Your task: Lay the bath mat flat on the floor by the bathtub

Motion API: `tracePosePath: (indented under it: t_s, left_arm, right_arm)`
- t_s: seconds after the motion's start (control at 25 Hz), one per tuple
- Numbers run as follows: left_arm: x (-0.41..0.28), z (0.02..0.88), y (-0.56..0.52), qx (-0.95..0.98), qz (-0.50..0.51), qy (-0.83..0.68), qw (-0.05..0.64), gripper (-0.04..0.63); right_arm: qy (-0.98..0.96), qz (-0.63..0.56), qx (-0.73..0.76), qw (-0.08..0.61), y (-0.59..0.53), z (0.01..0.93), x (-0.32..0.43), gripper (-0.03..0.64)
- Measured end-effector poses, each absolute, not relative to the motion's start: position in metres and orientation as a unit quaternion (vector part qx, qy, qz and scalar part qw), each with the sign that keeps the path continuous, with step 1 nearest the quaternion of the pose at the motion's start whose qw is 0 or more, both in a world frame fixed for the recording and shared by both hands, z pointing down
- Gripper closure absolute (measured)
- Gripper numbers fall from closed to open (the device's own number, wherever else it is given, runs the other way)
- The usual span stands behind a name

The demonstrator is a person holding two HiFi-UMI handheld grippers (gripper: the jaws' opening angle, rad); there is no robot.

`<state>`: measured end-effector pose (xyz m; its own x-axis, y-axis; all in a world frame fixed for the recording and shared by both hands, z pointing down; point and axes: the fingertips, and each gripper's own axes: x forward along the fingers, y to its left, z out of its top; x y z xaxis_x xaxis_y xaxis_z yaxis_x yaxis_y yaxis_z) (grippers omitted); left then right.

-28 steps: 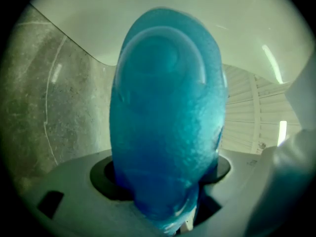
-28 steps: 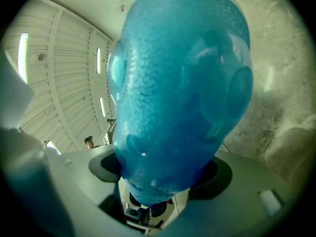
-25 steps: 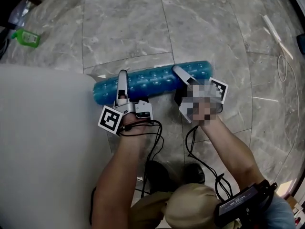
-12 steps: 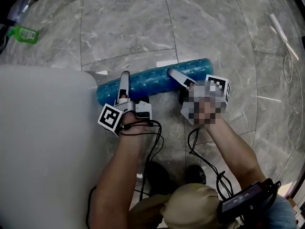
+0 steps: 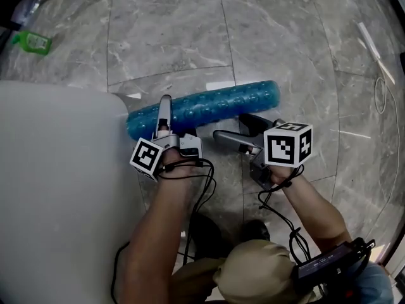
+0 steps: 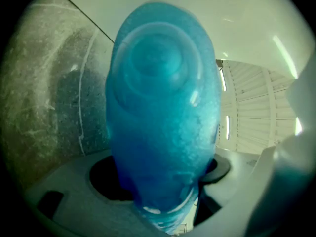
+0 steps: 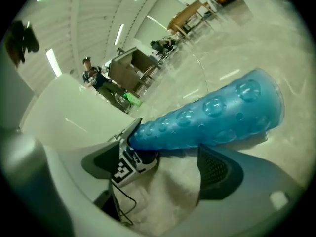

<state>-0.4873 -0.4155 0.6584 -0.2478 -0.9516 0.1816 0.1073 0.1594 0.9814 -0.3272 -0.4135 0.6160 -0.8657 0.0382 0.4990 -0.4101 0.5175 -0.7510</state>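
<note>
Bathtub [image 5: 57, 170] crowds left; floor [image 5: 285, 37] beyond seems open.

Right hand-held gripper [image 5: 231, 125] now off the rolled bath mat [image 5: 215, 105], jaws spread wide, pulled back toward lower centre of frame

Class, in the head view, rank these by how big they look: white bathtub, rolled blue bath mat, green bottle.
1. white bathtub
2. rolled blue bath mat
3. green bottle, smallest, though it lies farthest from the camera.
</note>
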Motion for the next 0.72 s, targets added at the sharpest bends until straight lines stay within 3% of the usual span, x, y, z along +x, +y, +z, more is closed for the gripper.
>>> tracePosePath:
  t_s: [0.08,0.12,0.16,0.32,0.44,0.56,0.72]
  left_arm:
    - [-0.485,0.657,-0.415,0.363,-0.535,-0.579,0.496,0.247]
    - [-0.483,0.655,-0.415,0.365,-0.534,-0.578,0.497,0.247]
    - [-0.482,0.653,-0.415,0.367,-0.535,-0.577,0.496,0.247]
    - [-0.485,0.649,-0.414,0.372,-0.539,-0.579,0.486,0.244]
    - [-0.483,0.65,-0.413,0.375,-0.544,-0.573,0.485,0.232]
    - [-0.48,0.645,-0.413,0.39,-0.544,-0.559,0.49,0.201]
    - [-0.466,0.631,-0.406,0.439,-0.538,-0.519,0.499,0.125]
  right_arm:
    - [-0.852,0.444,0.107,0.257,-0.406,0.613,-0.32,0.173]
    - [-0.86,0.433,0.105,0.25,-0.403,0.603,-0.316,0.298]
    - [-0.871,0.418,0.105,0.235,-0.404,0.591,-0.315,0.347]
    - [-0.944,0.249,0.123,0.179,-0.426,0.558,-0.341,0.299]
    - [-0.961,0.153,0.116,0.2,-0.428,0.571,-0.367,0.281]
    - [-0.953,0.144,0.105,0.247,-0.429,0.596,-0.379,0.267]
    - [-0.947,0.16,0.112,0.254,-0.432,0.602,-0.377,0.312]
